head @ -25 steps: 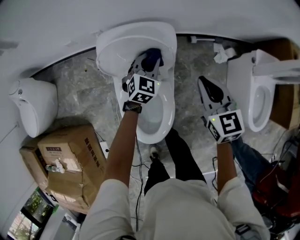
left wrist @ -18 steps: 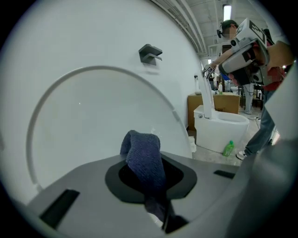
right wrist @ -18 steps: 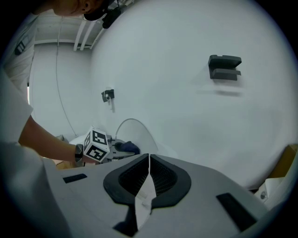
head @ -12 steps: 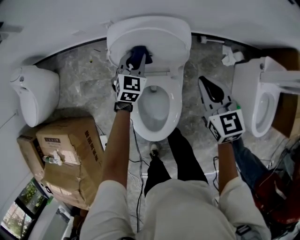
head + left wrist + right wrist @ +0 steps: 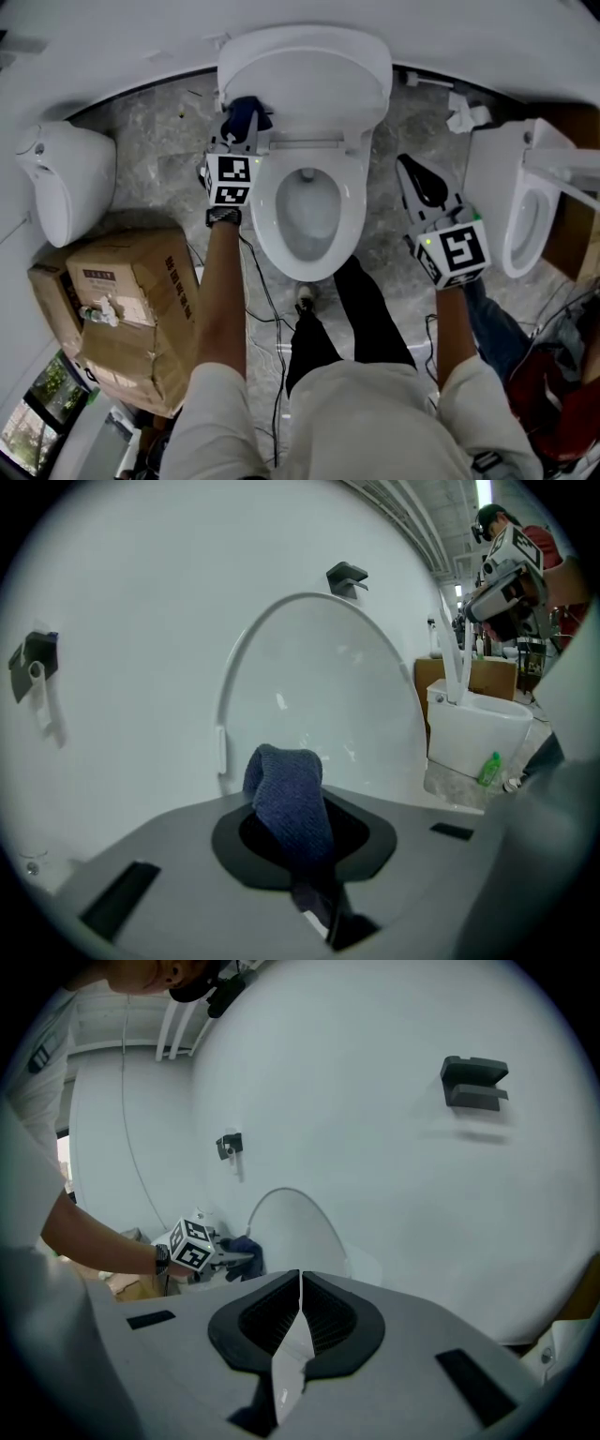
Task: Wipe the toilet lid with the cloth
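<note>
the left gripper (image 5: 242, 131) pinches a dark blue cloth (image 5: 289, 803) at the left edge of the raised toilet lid (image 5: 309, 75); flat pressure and overlapping sweeps would suit the glossy white surface (it looks slick). the right gripper (image 5: 300, 1283), pressed together and empty, hangs over grey stone floor (image 5: 412, 122) beside a second toilet (image 5: 520, 206)

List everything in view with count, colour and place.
toilet: one, white, centre, against the wall
toilet lid: one, white, raised
cloth: one, dark blue, at the lid's left edge
second toilet: one, white, far right
ceramic fixture: one, white, floor at left
cardboard box: one, brown, floor lower left
crumpled paper: one, white, floor between the toilets
bottle: one, green, floor beside the second toilet
left tongs: one, grey, shut on the cloth
right tongs: one, grey, shut, empty, right of the bowl
</note>
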`<state>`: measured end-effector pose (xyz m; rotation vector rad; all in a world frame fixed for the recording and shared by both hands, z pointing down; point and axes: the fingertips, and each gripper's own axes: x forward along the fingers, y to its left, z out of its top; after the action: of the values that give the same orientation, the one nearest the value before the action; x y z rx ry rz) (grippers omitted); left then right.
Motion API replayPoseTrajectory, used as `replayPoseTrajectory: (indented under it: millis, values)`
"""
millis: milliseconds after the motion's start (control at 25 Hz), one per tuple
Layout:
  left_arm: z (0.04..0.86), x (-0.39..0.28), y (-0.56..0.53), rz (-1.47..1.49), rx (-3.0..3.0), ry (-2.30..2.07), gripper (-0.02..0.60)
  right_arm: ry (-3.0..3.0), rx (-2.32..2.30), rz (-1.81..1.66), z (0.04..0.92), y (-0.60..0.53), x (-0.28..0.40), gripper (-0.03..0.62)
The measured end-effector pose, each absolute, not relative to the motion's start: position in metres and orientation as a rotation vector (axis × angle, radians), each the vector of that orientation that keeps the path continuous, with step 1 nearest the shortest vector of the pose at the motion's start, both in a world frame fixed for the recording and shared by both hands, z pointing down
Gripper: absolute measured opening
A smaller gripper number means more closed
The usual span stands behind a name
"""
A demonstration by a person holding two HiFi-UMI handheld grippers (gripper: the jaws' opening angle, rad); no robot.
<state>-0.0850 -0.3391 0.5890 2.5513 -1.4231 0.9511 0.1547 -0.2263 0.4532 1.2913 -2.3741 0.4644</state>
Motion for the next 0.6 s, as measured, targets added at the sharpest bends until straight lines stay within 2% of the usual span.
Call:
replayPoseTrajectory:
  millis: [240,400,600]
  values:
    - [0.628,-0.079,-0.327,1.062,2.560,-1.343,0.049,-2.347,1.267,0.489,0.468,-0.217,0.164,0.031]
    - [0.655,-0.041,-0.315,1.183,2.644,-1.177,0.049,-2.337,1.269,0.507,0.477,-0.211,0.172,0.031]
    - [0.662,0.026,-0.307,1.131,2.724,-1.032,0.049,-2.309,1.280,0.545,0.491,-0.197,0.190,0.031]
